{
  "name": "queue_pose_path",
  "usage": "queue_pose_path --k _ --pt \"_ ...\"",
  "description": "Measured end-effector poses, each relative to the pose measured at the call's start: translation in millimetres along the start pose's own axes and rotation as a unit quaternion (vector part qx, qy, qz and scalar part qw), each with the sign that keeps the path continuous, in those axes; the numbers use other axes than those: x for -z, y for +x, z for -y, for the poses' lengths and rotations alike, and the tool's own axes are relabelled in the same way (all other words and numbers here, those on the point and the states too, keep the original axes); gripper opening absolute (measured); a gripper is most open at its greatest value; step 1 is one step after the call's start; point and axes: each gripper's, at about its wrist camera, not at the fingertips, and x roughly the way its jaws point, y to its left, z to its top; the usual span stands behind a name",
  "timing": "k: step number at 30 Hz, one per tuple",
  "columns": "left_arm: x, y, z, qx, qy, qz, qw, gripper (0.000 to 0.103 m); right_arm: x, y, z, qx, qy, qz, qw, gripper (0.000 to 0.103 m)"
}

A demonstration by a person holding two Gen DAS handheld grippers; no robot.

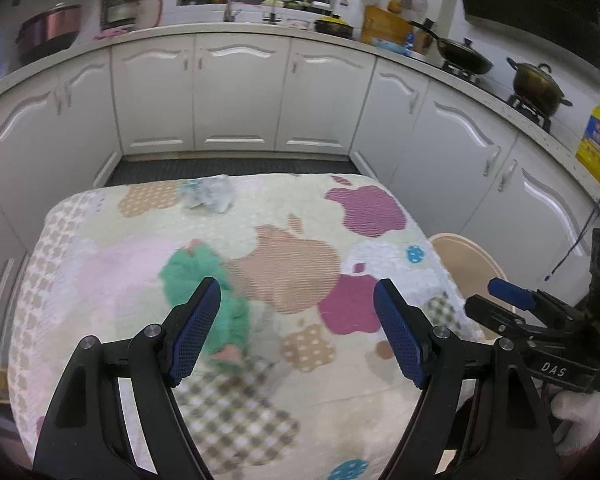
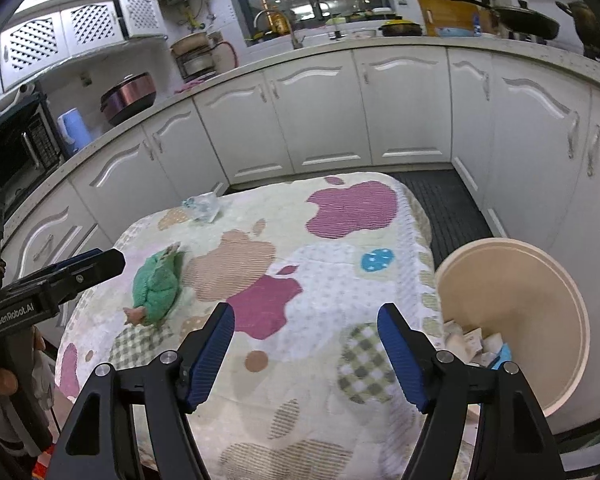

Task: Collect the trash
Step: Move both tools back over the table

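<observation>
trash on the cloth-covered table (image 2: 340,240) comes to two pieces: a crumpled green fuzzy wad with pinkish ends (image 2: 156,288) near the table's left edge, and a crumpled clear plastic wrapper with pale blue print (image 2: 202,206) at the far left corner. the cloth is a cream fleece printed with purple, tan and checked apple shapes.

the left gripper (image 1: 298,312) hangs over the near half of the table with its blue-padded fingers (image 1: 196,332) spread wide and nothing between them; the green wad lies on the cloth just past the left pad, blurred and partly hidden by it. the right gripper (image 2: 306,340) is over the near right part of the table, its jaws opening, with only bare cloth in the gap.

the right wrist view alone looks down into the round beige plastic bin (image 2: 540,264) that stands off the table's right edge, where white and pale blue paper scraps (image 2: 476,344) lie at the bottom. the left wrist view catches only a slice of that bin's rim, behind the right gripper's black body. it does show the yellow oil bottle (image 1: 598,136) on the right end of the counter, and a dark pot (image 1: 538,88) on the burner beside it. the right wrist view takes in the black microwave (image 2: 20,148) and copper-coloured cooker (image 2: 130,96) on the counter's left stretch, plus the left gripper seen from the side.
</observation>
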Motion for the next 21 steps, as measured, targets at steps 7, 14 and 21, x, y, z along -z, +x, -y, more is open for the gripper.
queue_pose_path --k 7,14,21 --pt "8 -9 -50 -0.021 -0.033 -0.010 0.9992 0.078 -2 7 -10 -0.008 -0.007 -0.003 1.000 0.074" --pt "19 -7 -82 -0.008 -0.077 -0.029 0.9966 0.078 -4 22 -20 -0.017 -0.009 -0.017 1.000 0.074" --pt "17 13 -83 0.015 -0.094 -0.043 0.9945 0.078 -14 39 -29 -0.017 -0.021 -0.030 0.999 0.075"
